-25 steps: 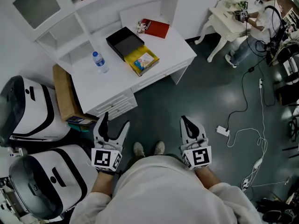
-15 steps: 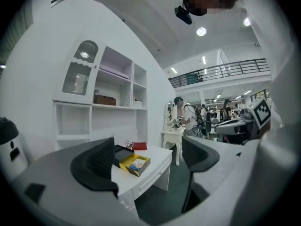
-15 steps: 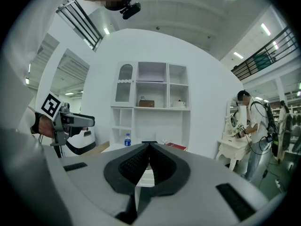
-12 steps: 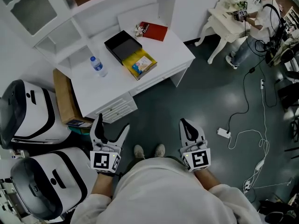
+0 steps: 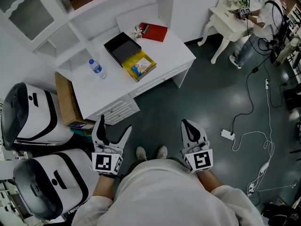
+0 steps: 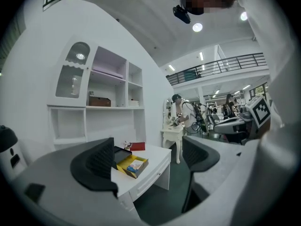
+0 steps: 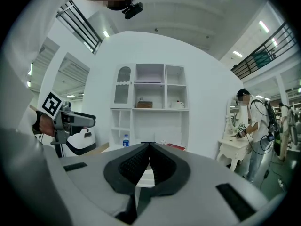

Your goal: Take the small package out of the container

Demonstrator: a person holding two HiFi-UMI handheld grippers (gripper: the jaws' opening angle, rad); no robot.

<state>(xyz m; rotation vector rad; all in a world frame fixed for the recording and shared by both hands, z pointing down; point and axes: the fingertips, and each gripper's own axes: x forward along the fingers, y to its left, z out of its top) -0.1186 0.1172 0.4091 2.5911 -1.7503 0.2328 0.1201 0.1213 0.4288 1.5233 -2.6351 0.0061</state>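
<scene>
A yellow container (image 5: 139, 65) lies on the white table (image 5: 174, 51), with the small package (image 5: 141, 64) inside it and a black box (image 5: 122, 47) against its far side. In the left gripper view the container (image 6: 123, 165) and package (image 6: 136, 164) show far ahead between the jaws. My left gripper (image 5: 114, 125) hangs over the floor in front of the table, open; its jaws have just been opening, with nothing between them. My right gripper (image 5: 189, 125) hangs beside it, shut and empty, as the right gripper view (image 7: 148, 157) also shows.
A water bottle (image 5: 96, 68) and a red box (image 5: 154, 31) also sit on the table. Two white machines (image 5: 28, 112) and a cardboard box (image 5: 66, 98) stand left of it. Cables (image 5: 254, 140) trail on the floor at right. A person (image 5: 249, 13) works at a small white table.
The left gripper's jaws stand a little wider than a second ago. The table has drifted slightly left and down in the head view; both grippers keep nearly the same spots.
</scene>
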